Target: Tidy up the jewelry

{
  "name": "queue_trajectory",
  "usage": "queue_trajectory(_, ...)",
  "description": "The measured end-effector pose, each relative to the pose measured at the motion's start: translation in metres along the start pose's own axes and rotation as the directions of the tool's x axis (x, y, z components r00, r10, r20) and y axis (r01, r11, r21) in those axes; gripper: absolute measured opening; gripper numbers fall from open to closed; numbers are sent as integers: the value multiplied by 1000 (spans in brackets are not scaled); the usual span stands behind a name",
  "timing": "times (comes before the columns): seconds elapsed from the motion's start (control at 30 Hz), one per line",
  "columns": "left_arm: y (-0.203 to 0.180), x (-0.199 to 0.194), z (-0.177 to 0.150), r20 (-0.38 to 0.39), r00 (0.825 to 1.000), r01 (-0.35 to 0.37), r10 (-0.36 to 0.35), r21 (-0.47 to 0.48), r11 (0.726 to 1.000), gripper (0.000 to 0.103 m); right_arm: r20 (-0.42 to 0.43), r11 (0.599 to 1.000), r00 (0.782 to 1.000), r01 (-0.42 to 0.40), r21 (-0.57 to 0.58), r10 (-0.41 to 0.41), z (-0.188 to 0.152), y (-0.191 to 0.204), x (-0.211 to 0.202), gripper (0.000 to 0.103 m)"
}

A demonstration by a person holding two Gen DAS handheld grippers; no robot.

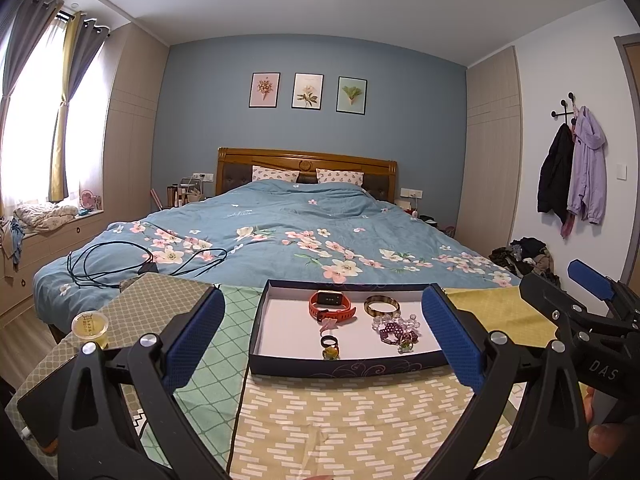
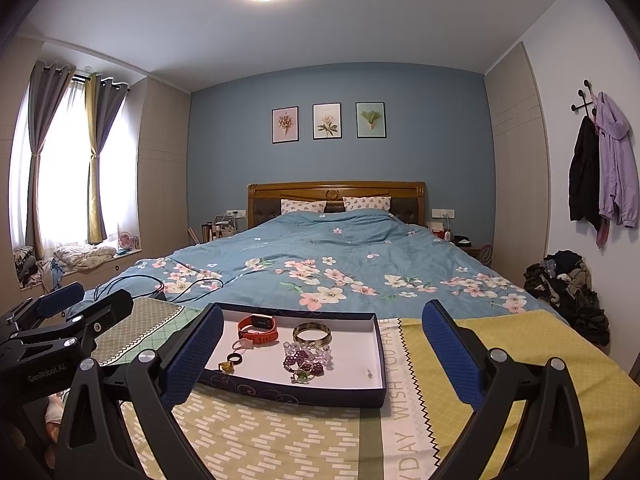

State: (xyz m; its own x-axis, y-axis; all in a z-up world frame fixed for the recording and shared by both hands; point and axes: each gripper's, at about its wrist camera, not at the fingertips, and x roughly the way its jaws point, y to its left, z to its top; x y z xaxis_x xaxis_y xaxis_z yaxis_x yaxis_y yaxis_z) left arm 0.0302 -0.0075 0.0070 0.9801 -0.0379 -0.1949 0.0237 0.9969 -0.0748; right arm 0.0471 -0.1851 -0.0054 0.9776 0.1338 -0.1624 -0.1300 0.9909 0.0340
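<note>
Both grippers, left (image 1: 320, 344) and right (image 2: 322, 354), hang wide apart and empty before the tray (image 2: 380, 354); watch (image 2: 258, 328), bangle (image 2: 312, 334), beads (image 2: 306, 358) and rings (image 2: 234, 358) lie inside; any pick wants one piece singled from the clustered beads.

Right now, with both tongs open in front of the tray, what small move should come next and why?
Hard to say: the orange watch, bangle and bead bracelets all lie inside the tray, which fits sorted or waiting to be taken out. I would probably just ease the right tongs closer over the tray, since both tongs are open, empty and short of it.
</note>
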Motion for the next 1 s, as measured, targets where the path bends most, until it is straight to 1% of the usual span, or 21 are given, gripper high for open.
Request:
queue_trajectory(0.63, -1, 1, -5, -16, 1000, 3, -3, -3, 1000, 97, -9, 1000, 1000, -2, 0, 2, -5, 2, 0, 96)
queue_trajectory(0.83, 0, 2, -6, -27, 1000, 13, -13, -3, 1000, 97, -21, 1000, 1000, -6, -1, 6, -7, 1, 2, 96)
queue_trajectory(1.0, 1, 5, -8, -50, 999, 2, -2, 3, 1000, 97, -52, 1000, 999, -17, -5, 17, -9, -4, 3, 96)
